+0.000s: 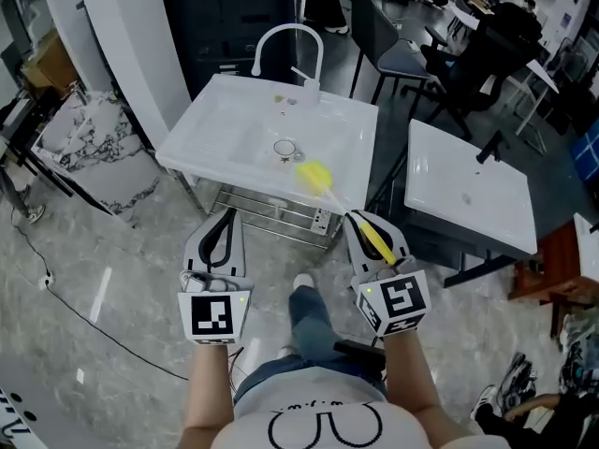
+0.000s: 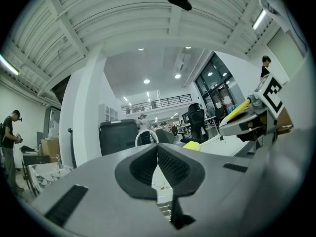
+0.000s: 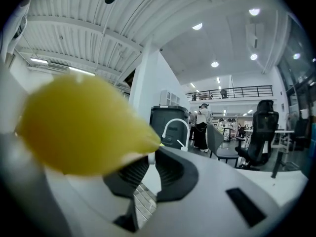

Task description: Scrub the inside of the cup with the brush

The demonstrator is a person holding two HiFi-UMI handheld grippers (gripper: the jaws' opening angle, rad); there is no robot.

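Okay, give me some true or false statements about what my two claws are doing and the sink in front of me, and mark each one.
1. The right claw grips a yellow brush. True.
2. The left claw is wide open. False: its jaws are shut together with nothing between them.
3. The faucet on the sink is black. False: it is white, like the sink.
4. The brush's head points toward the sink. True.
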